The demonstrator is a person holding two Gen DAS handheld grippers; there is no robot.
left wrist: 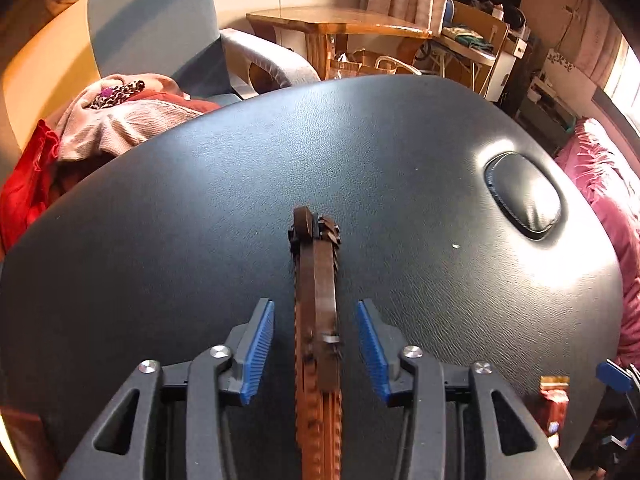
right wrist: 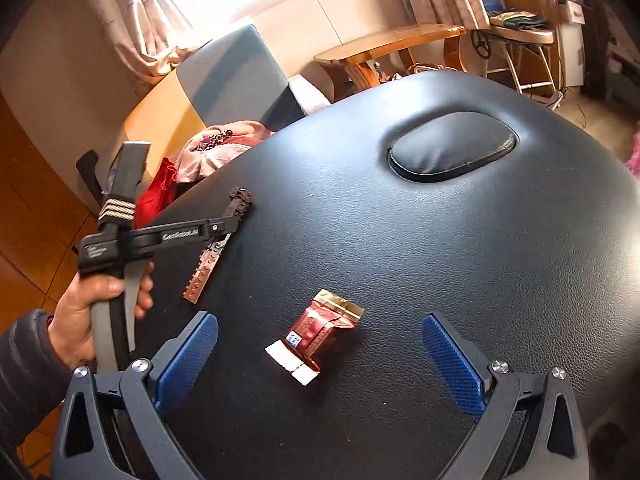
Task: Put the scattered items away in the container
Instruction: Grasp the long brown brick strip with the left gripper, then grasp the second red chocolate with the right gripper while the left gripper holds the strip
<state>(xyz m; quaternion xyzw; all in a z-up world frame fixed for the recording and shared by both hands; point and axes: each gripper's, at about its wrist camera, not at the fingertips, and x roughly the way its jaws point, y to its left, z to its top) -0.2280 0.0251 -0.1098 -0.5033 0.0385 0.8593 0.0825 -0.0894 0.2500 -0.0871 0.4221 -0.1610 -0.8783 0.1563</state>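
Observation:
A long brown brick-built bar [left wrist: 318,320] lies on the black padded table [left wrist: 200,208], running away from me. My left gripper [left wrist: 316,344] is open, its blue pads on either side of the bar, not touching it. In the right wrist view the same bar [right wrist: 218,248] lies at the table's left, with the left gripper [right wrist: 230,220] over it. A red and gold snack packet [right wrist: 320,330] lies between the open blue pads of my right gripper [right wrist: 320,350]. No container shows in either view.
An oval cushioned insert [right wrist: 452,146] sits in the far part of the table. A grey armchair [left wrist: 160,32] with pink and red clothes [left wrist: 120,120] stands off the left edge. A wooden table [left wrist: 340,24] and cluttered shelves stand behind.

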